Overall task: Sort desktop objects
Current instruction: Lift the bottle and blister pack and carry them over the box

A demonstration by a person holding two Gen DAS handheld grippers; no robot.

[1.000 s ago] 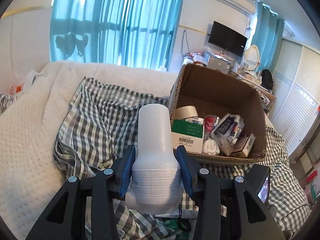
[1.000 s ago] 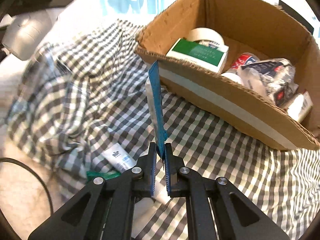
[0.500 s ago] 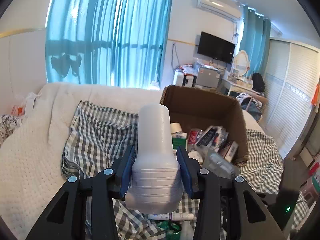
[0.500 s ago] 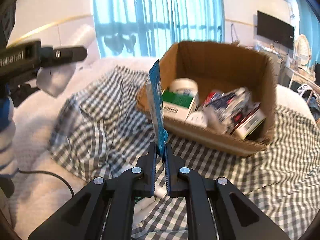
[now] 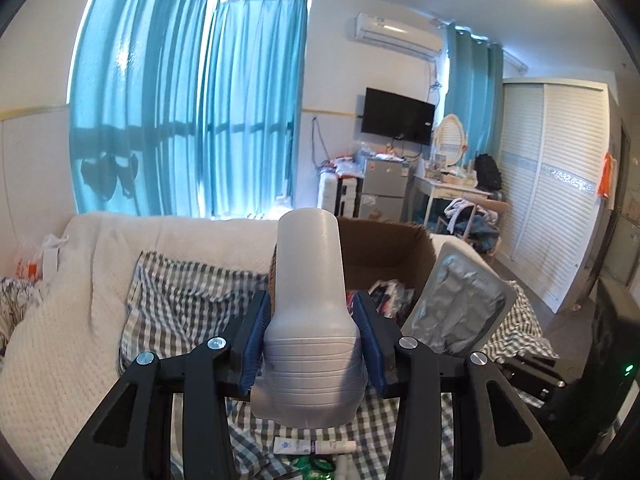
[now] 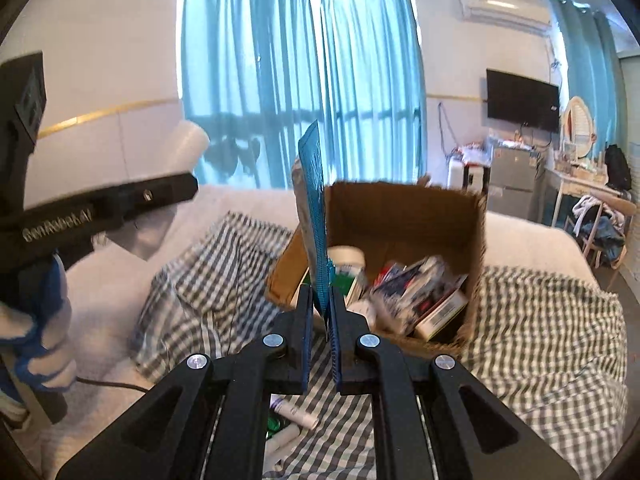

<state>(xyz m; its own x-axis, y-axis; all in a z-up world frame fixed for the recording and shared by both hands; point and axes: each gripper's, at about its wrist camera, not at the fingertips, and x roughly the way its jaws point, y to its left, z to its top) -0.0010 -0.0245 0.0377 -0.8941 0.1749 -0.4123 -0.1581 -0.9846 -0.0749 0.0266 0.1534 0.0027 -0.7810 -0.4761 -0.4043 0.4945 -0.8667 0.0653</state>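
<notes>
My left gripper (image 5: 310,306) is shut on a white plastic bottle (image 5: 310,280), which it holds by the ribbed lower body with the neck pointing away. My right gripper (image 6: 320,296) is shut on the lower edge of a flat packet (image 6: 312,200), blue on one face and silver foil on the other, standing upright. The left wrist view shows the packet's foil face (image 5: 460,304) at right. Both grippers hang in the air in front of an open cardboard box (image 6: 404,208) holding several packages. In the right wrist view, the left gripper (image 6: 100,208) and the bottle (image 6: 188,140) show at left.
The box (image 5: 384,240) rests on a grey checked cloth (image 6: 540,312) spread over a white blanket (image 5: 60,340). Small tubes (image 5: 314,446) and a green item lie on the cloth below the grippers. A gloved hand (image 6: 36,340) grips the left tool. A black cable (image 6: 112,384) runs nearby.
Both grippers have risen with their loads and tilted up, so the box now sits lower and farther off. The foil packet has come into the left wrist view at right.
</notes>
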